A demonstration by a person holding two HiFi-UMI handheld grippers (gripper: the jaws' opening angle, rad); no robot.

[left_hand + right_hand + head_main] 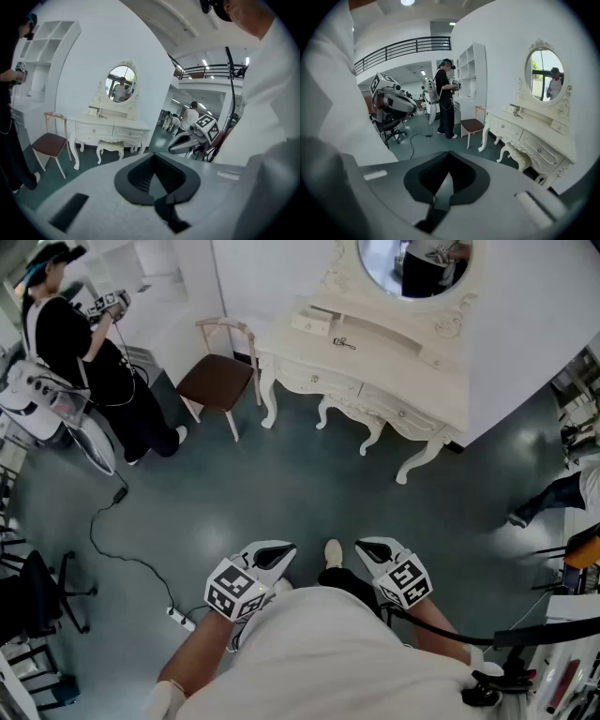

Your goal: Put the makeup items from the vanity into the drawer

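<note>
The white vanity (pixel 394 367) stands against the far wall, its oval mirror (pixel 412 263) above and its drawers (pixel 330 382) shut. A brown-seated chair (pixel 221 377) stands just left of it, and a small padded stool (pixel 349 412) is tucked beneath. Another person (pixel 84 338) stands at the far left. The person stands well apart from the vanity, holding both tools low by the body. The left hand-held gripper (pixel 274 555) has its jaws closed on nothing, and so does the right hand-held gripper (pixel 375 549). On the vanity's surface lies a small dark item (pixel 344 343) (too small to identify), beside a low white box (pixel 311 322).
</note>
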